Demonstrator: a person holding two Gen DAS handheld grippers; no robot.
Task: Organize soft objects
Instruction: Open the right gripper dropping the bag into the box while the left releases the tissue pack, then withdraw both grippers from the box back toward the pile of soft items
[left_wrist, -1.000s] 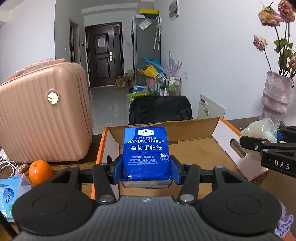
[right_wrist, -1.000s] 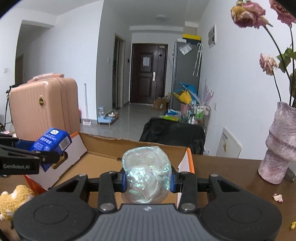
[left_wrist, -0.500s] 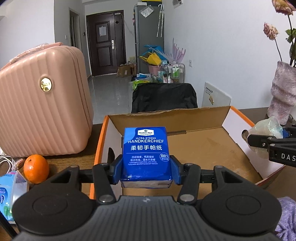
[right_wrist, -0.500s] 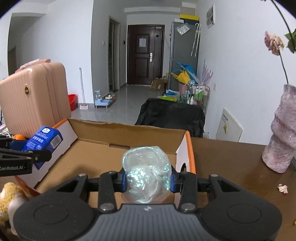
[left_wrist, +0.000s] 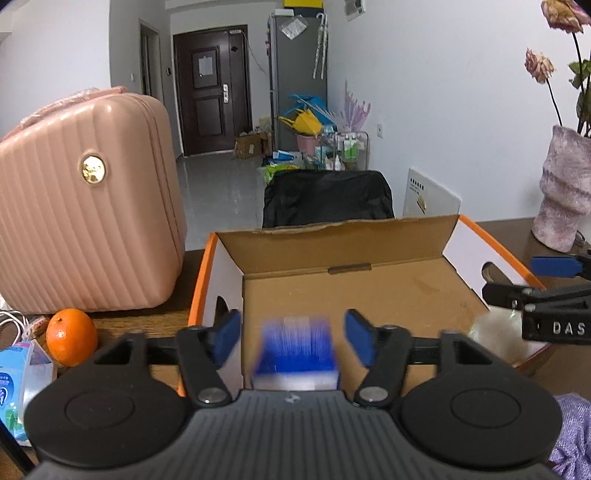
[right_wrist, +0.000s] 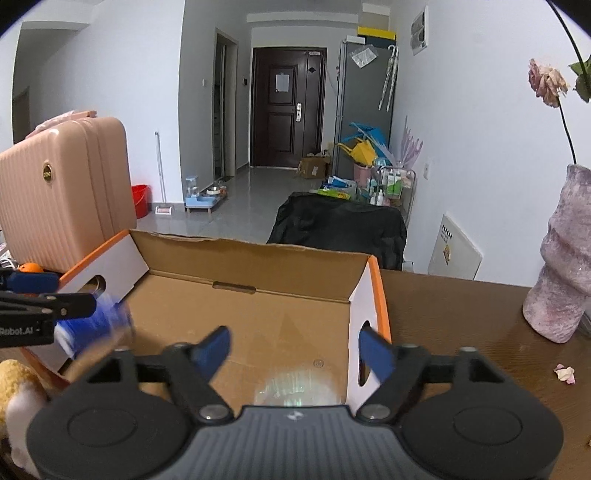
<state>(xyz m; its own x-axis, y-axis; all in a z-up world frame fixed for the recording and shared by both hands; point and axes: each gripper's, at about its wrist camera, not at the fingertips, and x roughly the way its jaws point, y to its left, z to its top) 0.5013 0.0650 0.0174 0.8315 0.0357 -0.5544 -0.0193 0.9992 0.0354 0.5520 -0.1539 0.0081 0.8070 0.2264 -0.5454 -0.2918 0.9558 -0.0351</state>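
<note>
Tissue pack (left_wrist: 295, 349), blue with a white lower edge, is seen blurred between the spread fingers of the left gripper (left_wrist: 293, 334), touching neither, over the cardboard box (left_wrist: 351, 291). Its print cannot be read. Crinkled iridescent film ball (right_wrist: 295, 387) is seen blurred below the parted, empty right gripper (right_wrist: 294, 349), inside the box by its right wall. "DAS" is read on the right gripper in the left view; "Robot.AI" on the left gripper in the right view. Box edges are orange; its end walls are white with oval handle holes.

1 cardboard box (left_wrist: 388, 295), 1 tissue pack (left_wrist: 295, 349) (blurred), 1 orange (left_wrist: 71, 336), 1 suitcase (left_wrist: 85, 206), 1 vase (left_wrist: 565, 192), 2 grippers.
</note>
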